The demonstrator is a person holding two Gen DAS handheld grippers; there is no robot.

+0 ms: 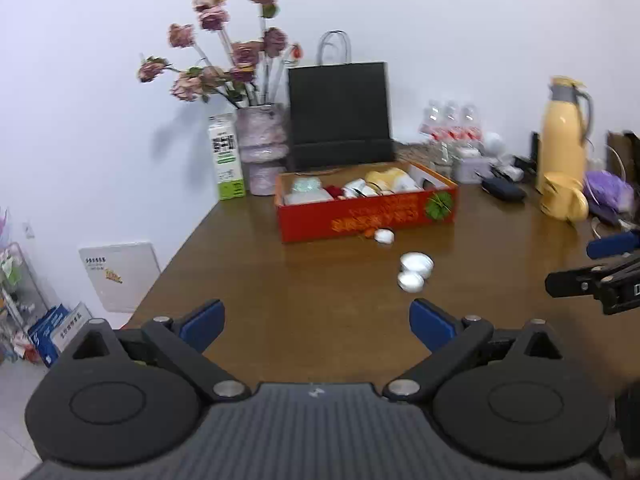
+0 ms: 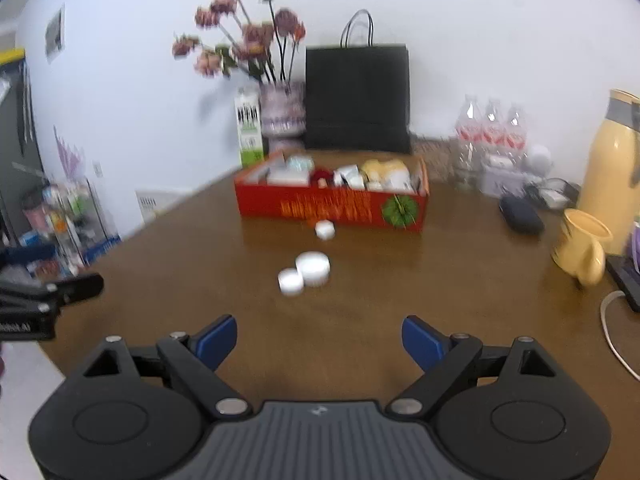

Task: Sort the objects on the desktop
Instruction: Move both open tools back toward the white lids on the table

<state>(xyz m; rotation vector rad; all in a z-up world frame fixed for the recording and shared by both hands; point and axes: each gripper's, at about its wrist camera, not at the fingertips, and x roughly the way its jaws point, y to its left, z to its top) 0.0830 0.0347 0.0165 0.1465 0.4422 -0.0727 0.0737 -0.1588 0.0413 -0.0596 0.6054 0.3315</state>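
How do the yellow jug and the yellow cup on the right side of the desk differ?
The yellow jug stands upright; the yellow cup lies tipped on its side. The jug is much taller than the cup. The jug has a grey top, while the cup's mouth is open. The cup lies in front of the jug, nearer the cameras. Both share the same pale yellow colour and rest on the brown desk.

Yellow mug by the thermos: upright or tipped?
Tipped. The yellow mug lies on its side on the table, its open mouth facing sideways, beside the upright yellow thermos.
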